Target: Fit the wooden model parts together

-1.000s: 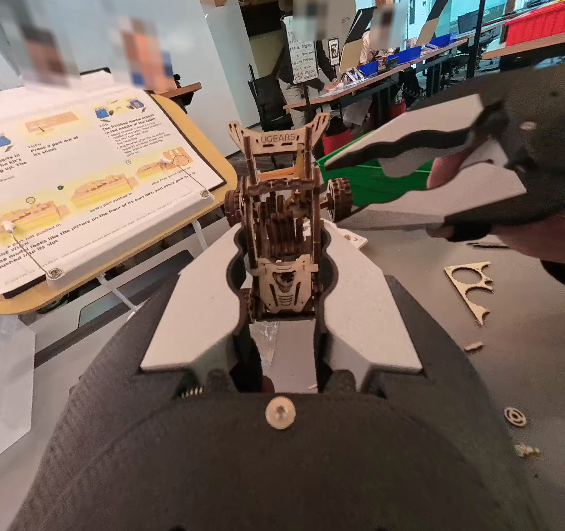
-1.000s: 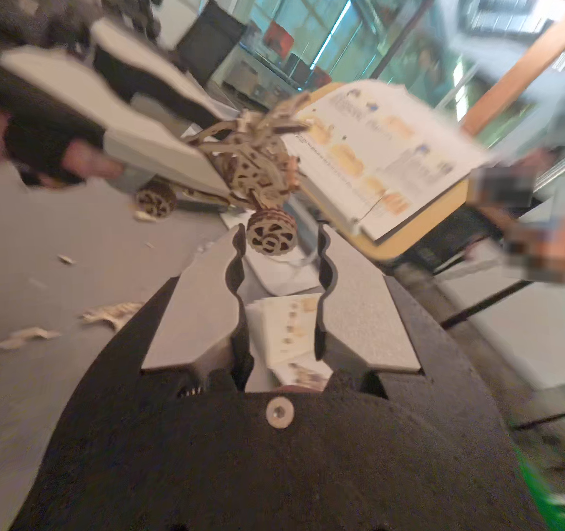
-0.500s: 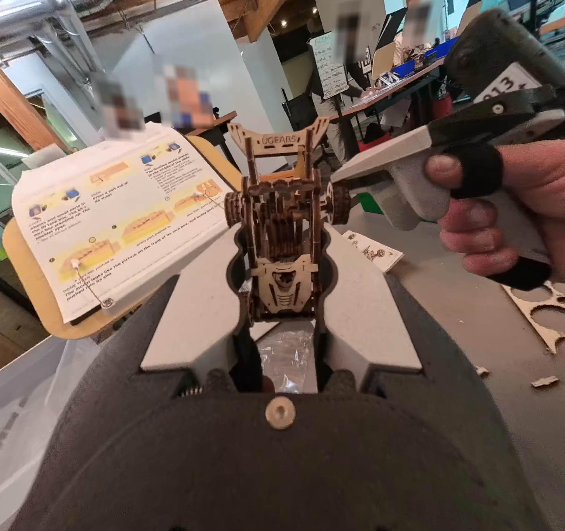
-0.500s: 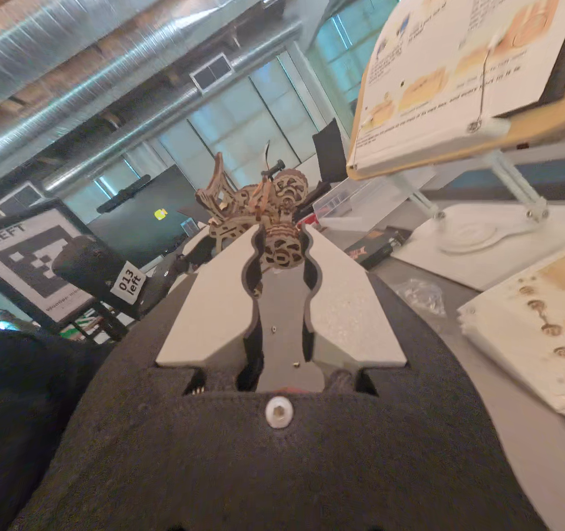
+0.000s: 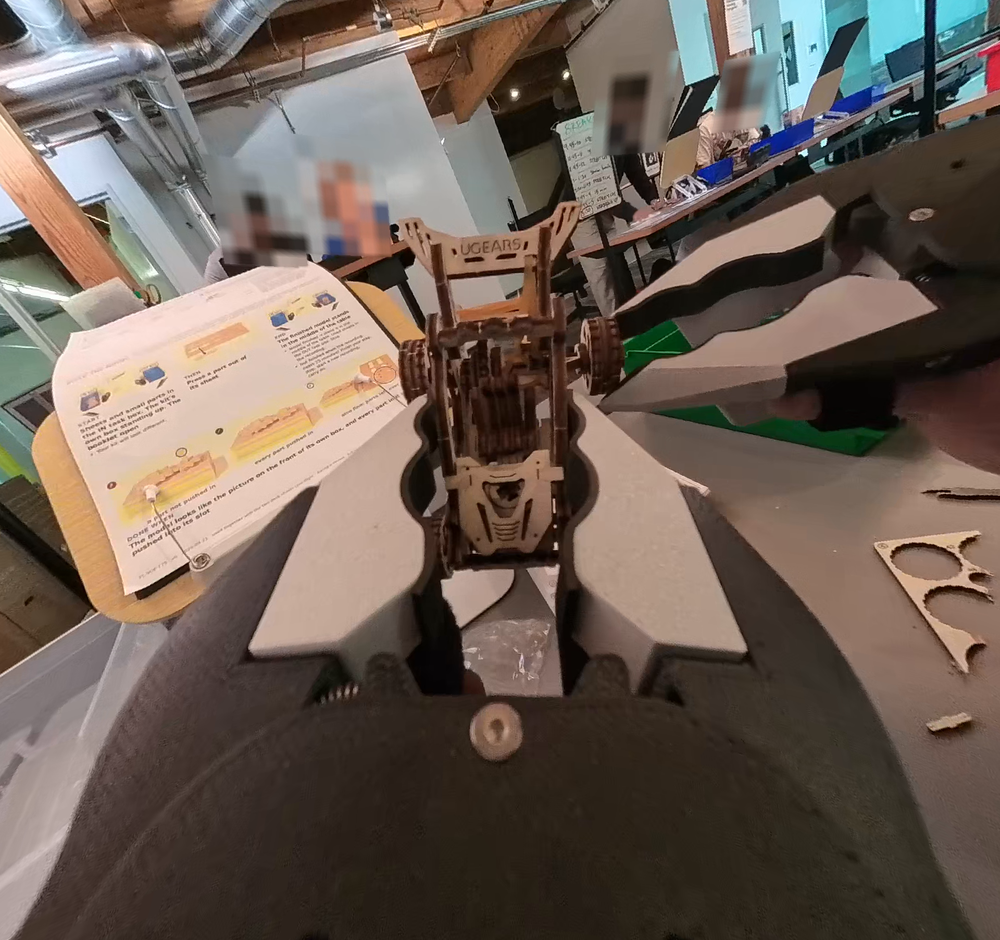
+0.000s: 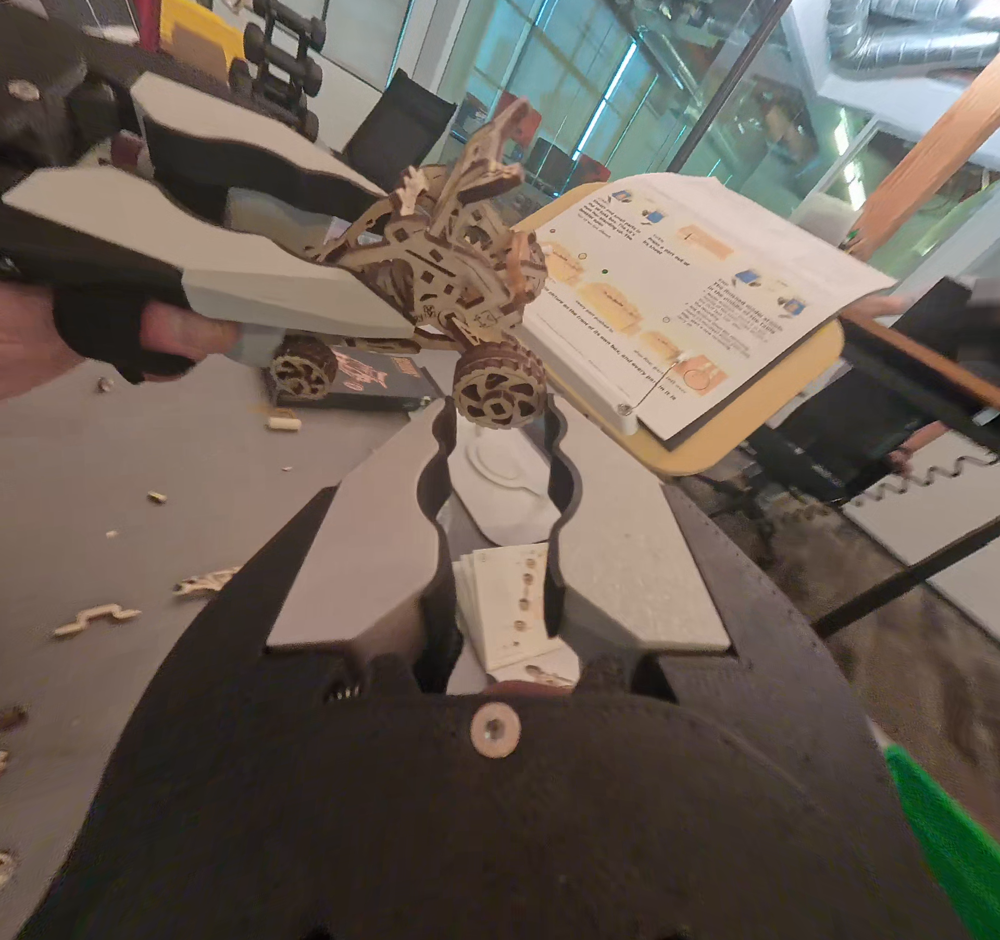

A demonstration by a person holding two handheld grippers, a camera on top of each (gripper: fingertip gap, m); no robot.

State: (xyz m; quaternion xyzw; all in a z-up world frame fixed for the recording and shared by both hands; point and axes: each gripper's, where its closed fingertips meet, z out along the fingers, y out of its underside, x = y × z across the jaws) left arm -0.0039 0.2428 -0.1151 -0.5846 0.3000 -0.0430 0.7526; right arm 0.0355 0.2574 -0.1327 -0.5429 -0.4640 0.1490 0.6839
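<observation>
Two grippers meet over the grey surface [image 5: 811, 508]. Between the left gripper [image 5: 500, 427] fingers sits the wooden model car [image 5: 498, 416], clamped by its body and held nose toward the camera, clear of the surface. The right gripper [image 6: 500, 416] has its fingers parted, one model wheel [image 6: 500, 391] at their tips; whether they touch it I cannot tell. Beyond the left fingers stands an instruction sheet [image 5: 216, 389] on a tilted board. A punched wooden offcut [image 5: 941, 584] lies to their right.
</observation>
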